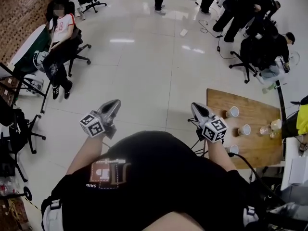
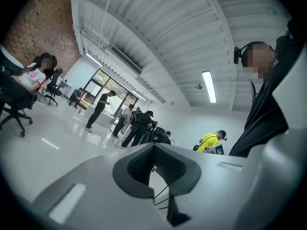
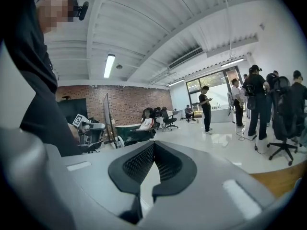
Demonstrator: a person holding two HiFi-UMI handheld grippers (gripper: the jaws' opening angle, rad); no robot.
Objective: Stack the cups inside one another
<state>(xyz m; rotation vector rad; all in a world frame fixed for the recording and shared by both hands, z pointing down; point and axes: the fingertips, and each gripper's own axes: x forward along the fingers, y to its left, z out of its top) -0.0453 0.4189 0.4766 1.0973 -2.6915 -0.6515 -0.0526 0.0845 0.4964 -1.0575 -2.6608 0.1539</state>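
Note:
Several small cups stand apart on a wooden table (image 1: 250, 107) at the right of the head view: a white one (image 1: 232, 112) at the far side, another (image 1: 244, 129) in the middle, a third (image 1: 233, 149) near my right forearm, and two paler ones (image 1: 269, 128) further right. Both grippers are held out over the bare floor, left of the table. My left gripper (image 1: 113, 106) (image 2: 154, 146) is shut with nothing in it. My right gripper (image 1: 196, 108) (image 3: 154, 143) is near the table's left edge, its jaws meeting at the tips with nothing between them.
A seated person (image 1: 60, 32) and office chairs (image 1: 19, 129) line the left side by a brick wall. A group of people with chairs (image 1: 255, 28) stands at the back right, with cables (image 1: 211, 30) on the floor. Someone in yellow (image 1: 303, 119) is beyond the table.

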